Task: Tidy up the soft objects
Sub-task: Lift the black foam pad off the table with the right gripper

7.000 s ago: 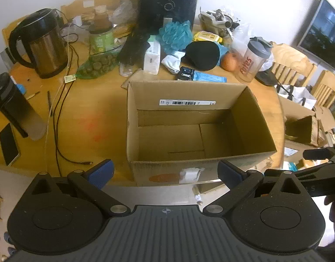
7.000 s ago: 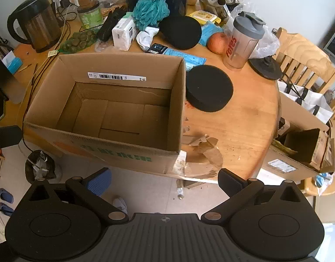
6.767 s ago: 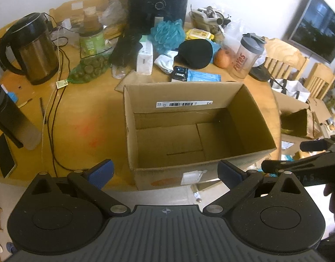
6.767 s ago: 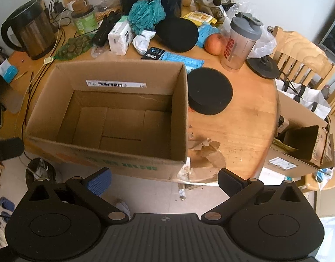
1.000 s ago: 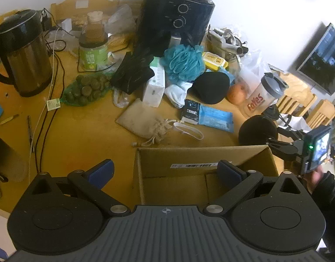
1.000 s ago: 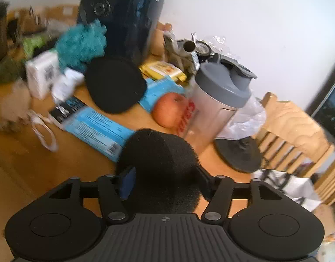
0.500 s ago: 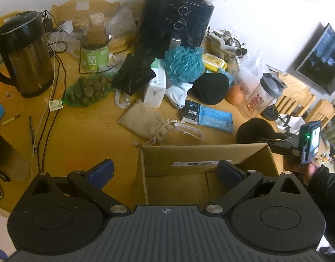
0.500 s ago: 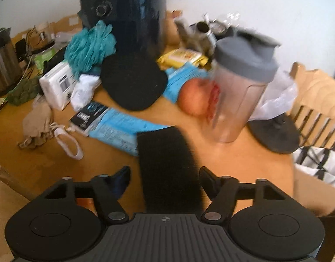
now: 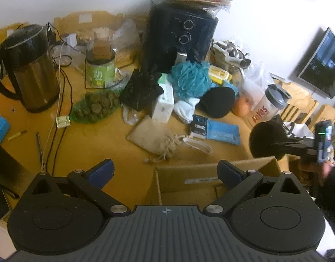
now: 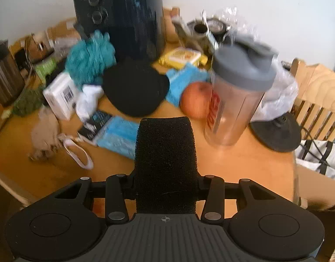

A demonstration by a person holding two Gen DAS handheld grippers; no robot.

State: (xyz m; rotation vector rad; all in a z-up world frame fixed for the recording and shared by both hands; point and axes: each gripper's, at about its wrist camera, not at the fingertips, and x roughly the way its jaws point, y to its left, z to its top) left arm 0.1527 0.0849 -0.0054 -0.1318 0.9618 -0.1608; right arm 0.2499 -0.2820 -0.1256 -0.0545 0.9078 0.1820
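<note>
A shaker bottle (image 10: 237,100), apple (image 10: 195,102) and blue packet (image 10: 119,137) crowd the counter (image 10: 243,163). The right tongs (image 10: 166,187), just closing, squeeze a black sponge (image 10: 165,152) edge-up above it; the left tongs (image 9: 165,172) gape wide over the cardboard box (image 9: 189,185).

A round black foam pad (image 10: 166,159), coarse and porous, is held edge-on and upright, squeezed at its flat faces in the right claw (image 10: 166,187), raised off the counter (image 9: 97,144) just past the far right corner of the open cardboard box (image 9: 189,185). A second black foam pad (image 9: 217,104) leans tilted in the clutter at twelve o'clock from the box. Touching it at its nine o'clock lies a crumpled white cloth (image 9: 186,108), and at its eleven o'clock a teal mesh bath pouf (image 9: 190,81). A beige drawstring pouch (image 9: 155,139) lies flat at the box's eleven o'clock.
</note>
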